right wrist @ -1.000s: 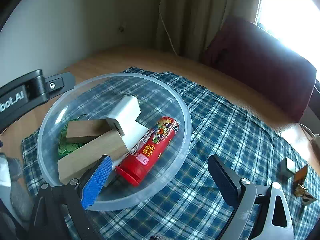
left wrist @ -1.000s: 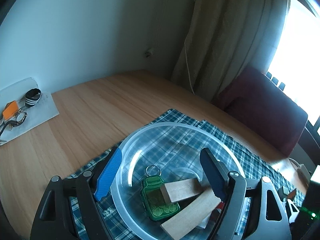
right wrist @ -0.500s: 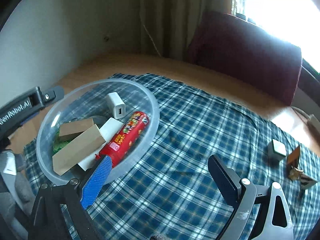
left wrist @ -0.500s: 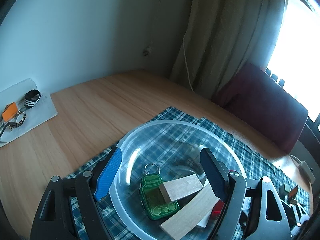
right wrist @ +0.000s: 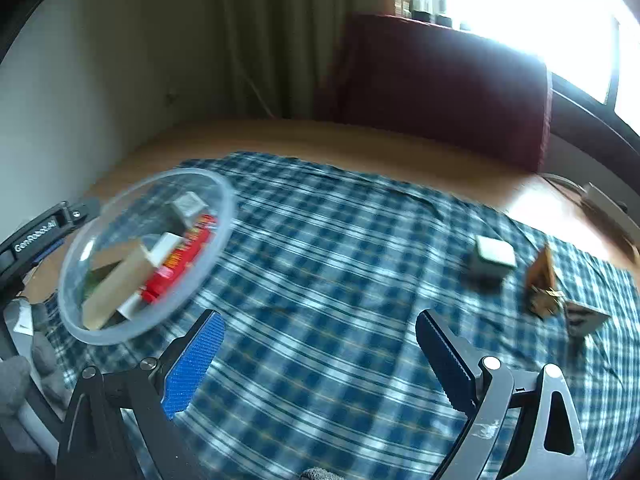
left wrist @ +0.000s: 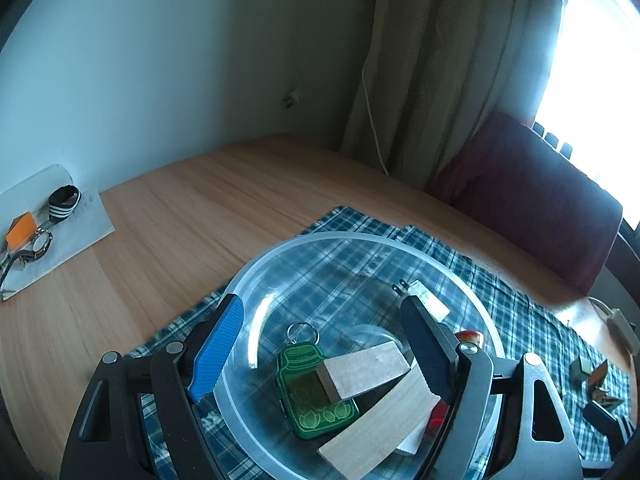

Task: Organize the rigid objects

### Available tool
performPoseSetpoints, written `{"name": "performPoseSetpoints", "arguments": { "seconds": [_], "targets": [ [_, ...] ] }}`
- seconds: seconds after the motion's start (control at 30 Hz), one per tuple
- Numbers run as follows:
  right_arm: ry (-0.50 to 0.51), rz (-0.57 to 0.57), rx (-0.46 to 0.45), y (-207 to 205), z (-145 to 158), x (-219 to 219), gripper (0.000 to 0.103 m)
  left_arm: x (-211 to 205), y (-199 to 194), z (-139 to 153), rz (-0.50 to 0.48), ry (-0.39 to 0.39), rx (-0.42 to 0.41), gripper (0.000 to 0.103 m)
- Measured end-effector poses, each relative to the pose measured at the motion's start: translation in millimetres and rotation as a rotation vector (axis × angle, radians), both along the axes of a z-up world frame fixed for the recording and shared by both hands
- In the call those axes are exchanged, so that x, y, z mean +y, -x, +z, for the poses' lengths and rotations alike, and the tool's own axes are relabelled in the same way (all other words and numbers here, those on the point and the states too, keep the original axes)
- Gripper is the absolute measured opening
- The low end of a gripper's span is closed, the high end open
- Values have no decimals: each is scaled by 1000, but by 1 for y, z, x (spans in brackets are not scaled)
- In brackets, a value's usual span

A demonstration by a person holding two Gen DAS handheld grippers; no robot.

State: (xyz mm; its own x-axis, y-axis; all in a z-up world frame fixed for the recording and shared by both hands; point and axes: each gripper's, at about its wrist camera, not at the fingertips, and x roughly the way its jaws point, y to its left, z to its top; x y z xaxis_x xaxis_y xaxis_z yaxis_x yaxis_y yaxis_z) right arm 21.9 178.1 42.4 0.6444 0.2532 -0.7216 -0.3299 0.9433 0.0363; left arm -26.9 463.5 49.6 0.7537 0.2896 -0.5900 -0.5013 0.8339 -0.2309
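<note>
Reaching right for the last loose pieces

Lying under everything, the checked cloth [right wrist: 340, 280] covers the table [left wrist: 180, 220] ahead of both tongs. On it, forward and to the left of the right tongs [right wrist: 320, 356], sits the clear bowl [right wrist: 224, 216]; the left tongs [left wrist: 324, 344] hang right over that bowl's near rim, one finger outside the wall and one above the inside.

Inside the bowl lie two wood blocks [left wrist: 360, 368], a green tag [left wrist: 308, 396], a red tube [right wrist: 180, 264] and a white plug [left wrist: 424, 300]. These look sorted already.

What seems left lies forward and to the right of the right tongs: a grey cube [right wrist: 492, 258], and just beyond it to the right a cluster of small brown pieces [right wrist: 544, 280] with a pale wedge [right wrist: 584, 318] beside them. Blur hides what these pieces are. The cube is squat with no clear long axis, so either pair of flat faces should serve for a grip. It stands well apart from the bowl, and the right tongs are plainly nearer to it than the left.

Both tongs are spread wide with nothing between the pads [right wrist: 196, 360]; neither touches any object. My reading is that the next reach belongs to the right tongs, swinging rightward toward the cube.
</note>
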Motion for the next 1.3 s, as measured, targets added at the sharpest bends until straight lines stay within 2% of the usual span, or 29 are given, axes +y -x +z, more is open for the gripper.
{"name": "performPoseSetpoints", "arguments": {
  "seconds": [0.57,1.1,1.3],
  "targets": [
    [-2,-253,45,-6,-11,-118,99,-23,-6,-1,-28,-72,20,81],
    [-67,-438,88,-18,-12,-206,96,-71,-5,15,-140,-103,8,81],
    [-75,-464,110,-36,-15,-223,87,-89,-7,19,-188,-106,15,86]
  ]
}}
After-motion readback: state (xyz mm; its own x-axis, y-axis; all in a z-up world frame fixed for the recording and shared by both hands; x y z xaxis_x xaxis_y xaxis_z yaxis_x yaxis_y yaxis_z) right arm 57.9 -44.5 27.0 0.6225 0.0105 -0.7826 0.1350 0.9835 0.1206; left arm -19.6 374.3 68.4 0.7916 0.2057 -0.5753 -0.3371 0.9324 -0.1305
